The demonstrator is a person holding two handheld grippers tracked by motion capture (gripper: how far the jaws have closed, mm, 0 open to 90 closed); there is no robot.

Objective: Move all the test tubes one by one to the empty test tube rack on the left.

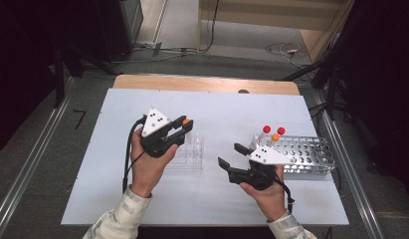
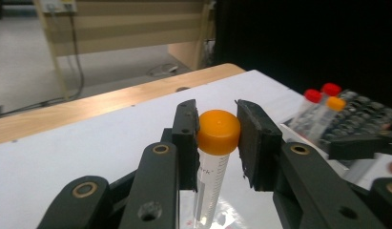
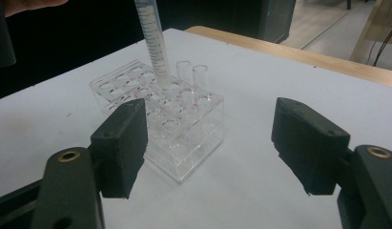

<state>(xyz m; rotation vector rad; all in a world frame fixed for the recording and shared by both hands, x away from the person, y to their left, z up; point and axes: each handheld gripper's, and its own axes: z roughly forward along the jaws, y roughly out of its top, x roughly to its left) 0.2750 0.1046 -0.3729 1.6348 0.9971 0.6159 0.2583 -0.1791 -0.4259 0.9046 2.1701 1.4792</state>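
While clamped by left claw (image 2: 217, 138) | orange-capped tube (image 2: 213, 162) seemingly above clear rack (image 3: 160, 119) | right claw (image 3: 210, 148) open

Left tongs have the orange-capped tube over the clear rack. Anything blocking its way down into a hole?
Nothing visible. The orange-capped tube hangs upright in the left tongs, its lower end at the clear rack. Two small open glass tubes stand in neighbouring holes beside it, not under it. The right tongs are open and apart.

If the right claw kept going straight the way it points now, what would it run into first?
Most likely the clear plastic rack: in the right gripper view it sits ahead of the open right claw, slightly towards one jaw, with bare table before it. Depth is hard to judge.
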